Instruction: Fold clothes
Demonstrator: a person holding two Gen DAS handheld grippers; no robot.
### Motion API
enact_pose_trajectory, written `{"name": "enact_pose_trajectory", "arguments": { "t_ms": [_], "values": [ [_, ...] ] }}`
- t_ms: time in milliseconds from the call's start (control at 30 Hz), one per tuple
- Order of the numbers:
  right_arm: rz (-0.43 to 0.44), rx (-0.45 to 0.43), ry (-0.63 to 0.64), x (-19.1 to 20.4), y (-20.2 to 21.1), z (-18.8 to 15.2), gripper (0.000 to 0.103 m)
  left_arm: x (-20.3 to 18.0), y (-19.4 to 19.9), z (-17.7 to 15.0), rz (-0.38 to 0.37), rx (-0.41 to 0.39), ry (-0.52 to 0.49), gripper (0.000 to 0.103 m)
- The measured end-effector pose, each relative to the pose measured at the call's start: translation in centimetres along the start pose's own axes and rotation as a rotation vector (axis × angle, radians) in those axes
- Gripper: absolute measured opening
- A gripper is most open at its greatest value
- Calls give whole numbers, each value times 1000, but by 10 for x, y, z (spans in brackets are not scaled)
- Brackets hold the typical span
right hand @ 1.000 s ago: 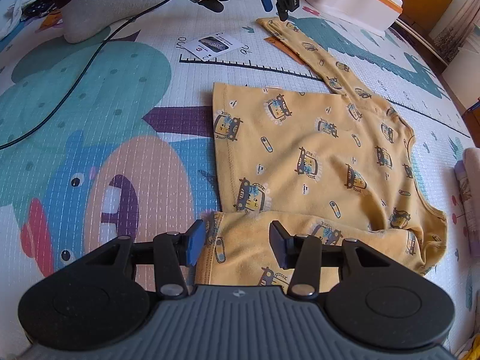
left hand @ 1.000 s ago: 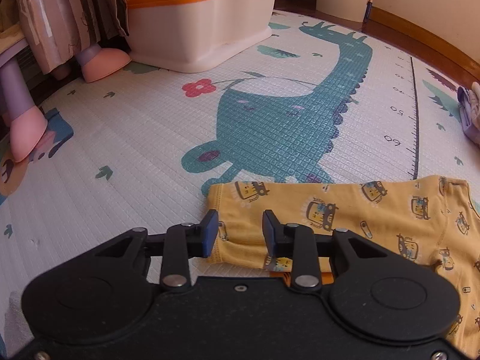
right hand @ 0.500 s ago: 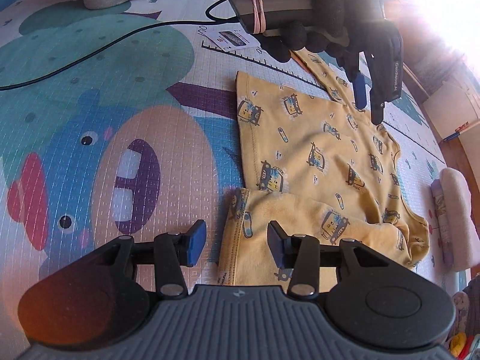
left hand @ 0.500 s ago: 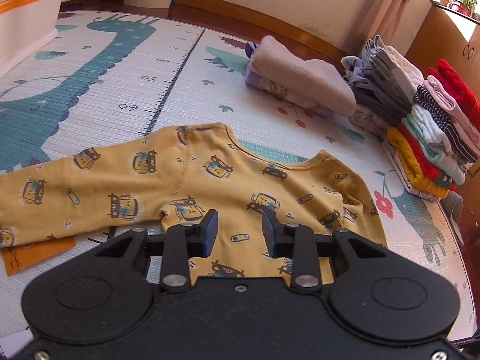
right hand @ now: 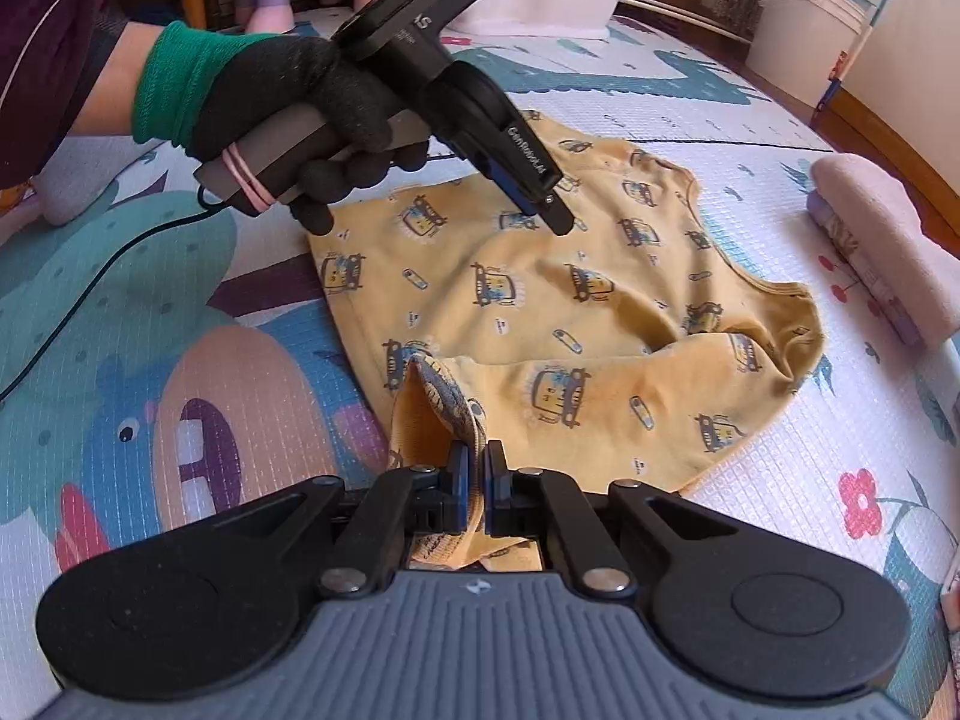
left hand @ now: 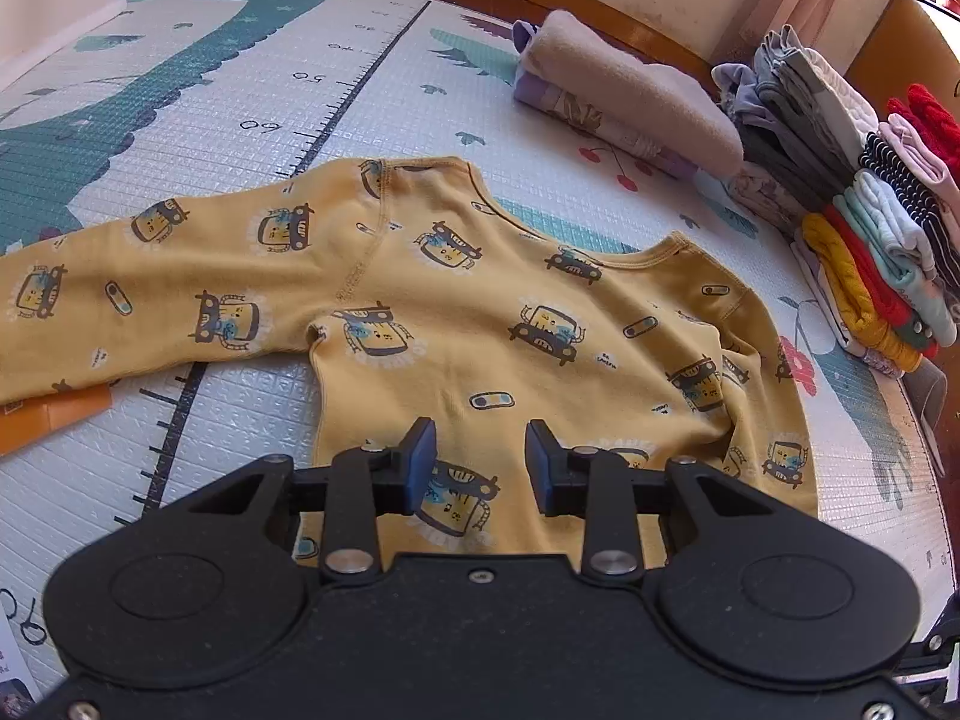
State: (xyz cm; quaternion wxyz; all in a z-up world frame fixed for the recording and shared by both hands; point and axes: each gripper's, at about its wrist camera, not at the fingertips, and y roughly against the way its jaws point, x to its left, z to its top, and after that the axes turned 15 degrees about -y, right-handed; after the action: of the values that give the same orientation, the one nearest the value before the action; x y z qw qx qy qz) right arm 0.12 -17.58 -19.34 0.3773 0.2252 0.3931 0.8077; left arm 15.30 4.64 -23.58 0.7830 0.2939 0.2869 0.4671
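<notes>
The yellow long-sleeved shirt (left hand: 492,312) with a cartoon-car print lies front-down or front-up (which cannot be told) on the printed foam play mat (left hand: 198,120). The left gripper (left hand: 480,459) hovers directly over the shirt's torso with its jaws spread apart and nothing between them. One sleeve extends flat to the left of this gripper, partly covering an orange card (left hand: 54,417). Ahead and to the right of it lie a folded beige fleece (left hand: 630,102) and a stack of folded clothes (left hand: 864,210) near the mat's edge.

The right gripper (right hand: 471,483) is clamped on the cuff (right hand: 444,402) of the shirt's other sleeve, which rises from the mat into the jaws. The shirt body (right hand: 570,300) lies ahead of this gripper. In the right wrist view the left gripper (right hand: 552,210) points downward at the shirt's far part, held by a gloved hand (right hand: 282,108) in a black glove with a green cuff. A black cable (right hand: 90,282) runs across the mat to the left.
</notes>
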Motion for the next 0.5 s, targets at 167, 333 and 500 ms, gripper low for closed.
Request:
{"name": "enact_pose_trajectory", "arguments": {
  "t_ms": [167, 333, 500],
  "values": [
    [-112, -56, 181, -30, 30, -8, 6, 0, 0, 0, -2, -1, 10, 30],
    [-119, -55, 598, -30, 55, -36, 6, 0, -1, 0, -1, -1, 15, 30],
    [-161, -25, 800, -33, 71, -50, 6, 1, -1, 0, -3, -4, 24, 30]
  ]
}}
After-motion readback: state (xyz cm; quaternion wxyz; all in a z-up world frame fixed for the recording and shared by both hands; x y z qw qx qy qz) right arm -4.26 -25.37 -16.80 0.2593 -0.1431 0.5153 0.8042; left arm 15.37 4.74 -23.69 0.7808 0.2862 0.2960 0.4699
